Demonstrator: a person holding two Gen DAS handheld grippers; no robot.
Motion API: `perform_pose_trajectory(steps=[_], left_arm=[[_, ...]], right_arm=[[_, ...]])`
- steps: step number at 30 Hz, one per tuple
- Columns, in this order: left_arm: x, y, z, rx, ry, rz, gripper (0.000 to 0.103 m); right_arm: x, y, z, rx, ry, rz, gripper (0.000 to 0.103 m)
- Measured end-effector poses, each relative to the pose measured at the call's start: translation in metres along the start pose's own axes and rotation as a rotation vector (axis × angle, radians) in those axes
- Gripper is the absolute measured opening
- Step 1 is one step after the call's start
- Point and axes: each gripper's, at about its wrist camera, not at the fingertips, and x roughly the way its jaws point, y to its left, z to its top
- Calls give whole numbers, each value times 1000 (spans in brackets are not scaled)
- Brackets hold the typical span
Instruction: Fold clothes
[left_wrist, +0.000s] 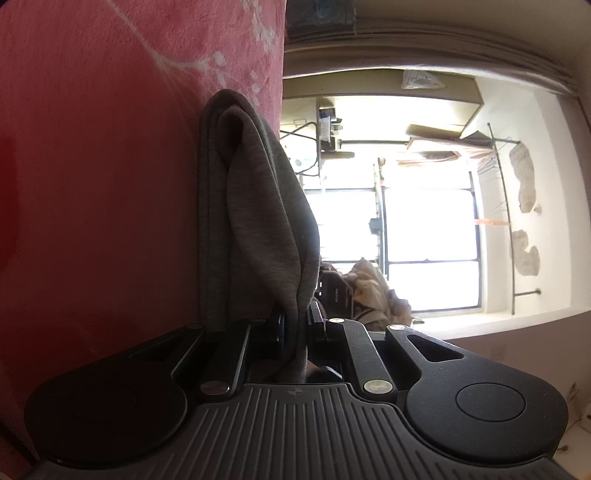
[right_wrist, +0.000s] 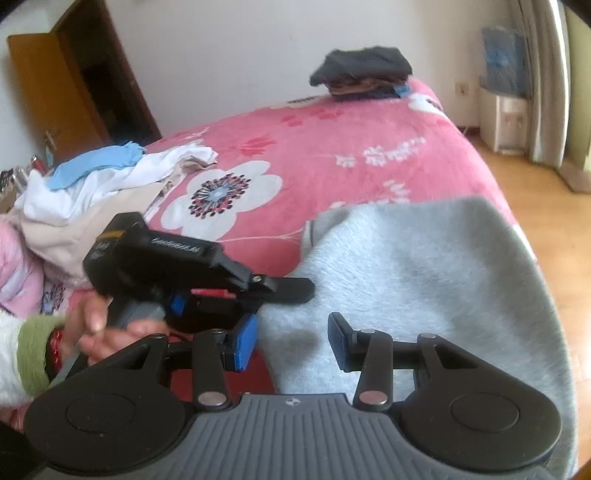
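A grey garment (right_wrist: 424, 288) lies spread on the near part of the pink flowered bedspread (right_wrist: 332, 147). My left gripper (left_wrist: 295, 323) is turned on its side and shut on a fold of the grey garment (left_wrist: 258, 206), which hangs bunched from its fingers. In the right wrist view the left gripper (right_wrist: 295, 291) sits at the garment's left edge, held by a hand (right_wrist: 107, 332). My right gripper (right_wrist: 291, 343) hovers open just above the garment's near edge, with nothing between its blue-padded fingers (right_wrist: 243, 343).
A heap of unfolded white, blue and beige clothes (right_wrist: 92, 192) lies at the bed's left. A stack of folded dark clothes (right_wrist: 362, 74) sits at the far end. Wooden floor (right_wrist: 535, 192) runs along the right of the bed. A bright window (left_wrist: 424, 221) faces the left wrist.
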Motion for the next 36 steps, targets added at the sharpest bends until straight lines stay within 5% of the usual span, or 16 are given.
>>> perform_pose_trajectory(steps=[14,19,22,26,32,36], left_arm=[[10,8,-1,-61,-13,-34,9],[15,6,2,-73,-9,-41,9],[12,5,5,-81,-9,-44,14],[-4,3,9,-78,-39,-49,38],[-33,-35,5,88,-143,100,41],[-16,-76,-8,305,-101,211,41]], right_arm=[[30,8,-4,-67,77,-117,47],[34,20,-6,-156,93,-190,32],[36,28,-9,-235,98,-250,19],[36,40,-13,-323,95,-316,16],[43,63,-31,-526,71,-466,15],[55,75,-44,-644,74,-532,15]])
